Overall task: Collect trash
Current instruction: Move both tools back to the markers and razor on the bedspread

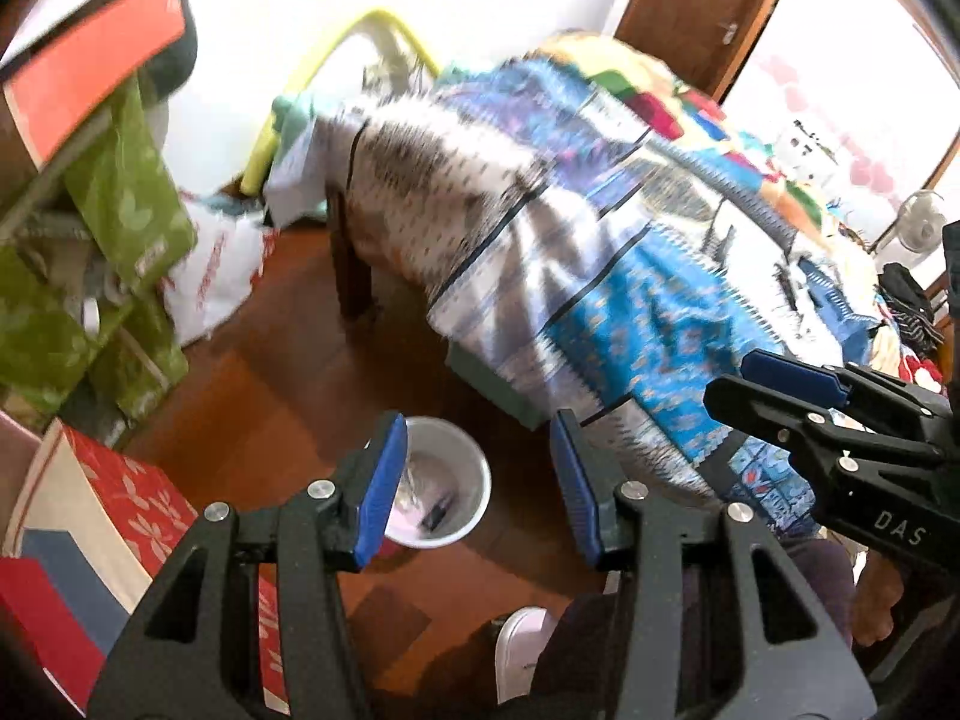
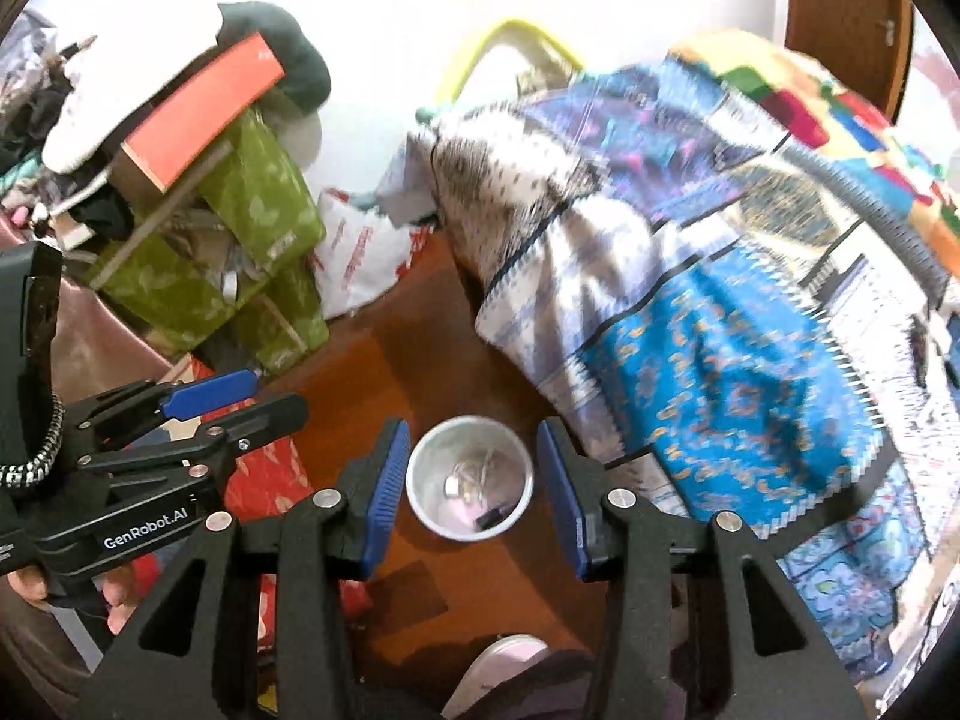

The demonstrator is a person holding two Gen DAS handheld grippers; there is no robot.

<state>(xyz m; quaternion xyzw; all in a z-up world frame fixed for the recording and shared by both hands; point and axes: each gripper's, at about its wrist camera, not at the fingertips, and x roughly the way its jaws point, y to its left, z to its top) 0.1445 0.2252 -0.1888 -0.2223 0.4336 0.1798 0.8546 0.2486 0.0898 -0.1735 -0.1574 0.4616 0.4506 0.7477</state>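
A white trash bin stands on the brown wooden floor and shows in the right wrist view too. It holds crumpled clear wrapping and a small dark item. My left gripper is open and empty, high above the floor, with the bin just behind its left pad. My right gripper is open and empty, with the bin seen between its jaws far below. The right gripper also shows at the right edge of the left wrist view, and the left gripper at the left of the right wrist view.
A bed with a blue and white patterned blanket fills the right. Green boxes and a red box are stacked at the left by a white plastic bag. A red patterned box lies near the bin. My slippered foot is below.
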